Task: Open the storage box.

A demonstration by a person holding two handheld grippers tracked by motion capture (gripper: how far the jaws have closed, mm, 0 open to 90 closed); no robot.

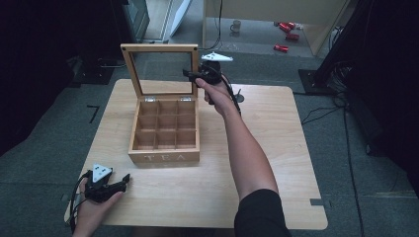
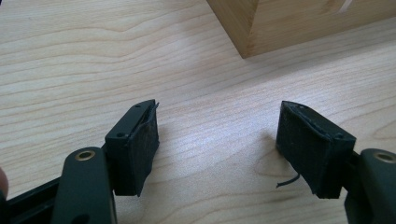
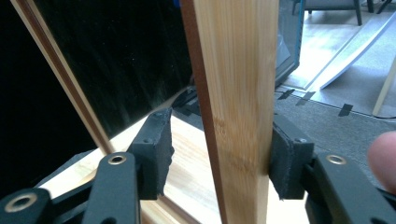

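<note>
Table: light wooden table (image 1: 276, 163) with rounded corners, seen from above in the high view; grey floor around it.
Tea box: wooden box (image 1: 165, 157) lettered "TEA" on its front wall, standing left of the table's centre; 9 compartments in a 3 by 3 grid, all appear bare.
Lid: wood-framed lid (image 1: 126, 69) with a clear pane, hinged at the box's far edge, raised to near upright and leaning slightly back.
Right gripper: right gripper (image 1: 197, 75) held at the lid's right frame bar, near its upper corner, with the arm reaching across the table from the near side.
Right jaws: in the right gripper view the frame bar (image 3: 238, 112) stands between the 2 pads; the right-hand pad (image 3: 282, 158) lies against the wood, the left-hand pad (image 3: 156, 151) stands apart from it with a visible gap. Jaws part open, straddling the bar, not clamped on it.
Left gripper: left gripper (image 1: 121, 183) resting low at the near left edge of the table, well apart from the box, pointing toward the right.
Left jaws: in the left gripper view the 2 pads stand wide apart over bare table (image 2: 93, 56), nothing between them; a corner of the box (image 2: 243, 28) shows just ahead.
Background: a mug (image 1: 236, 25) and red objects (image 1: 286, 34) on the floor beyond the table, too small to identify further.
</note>
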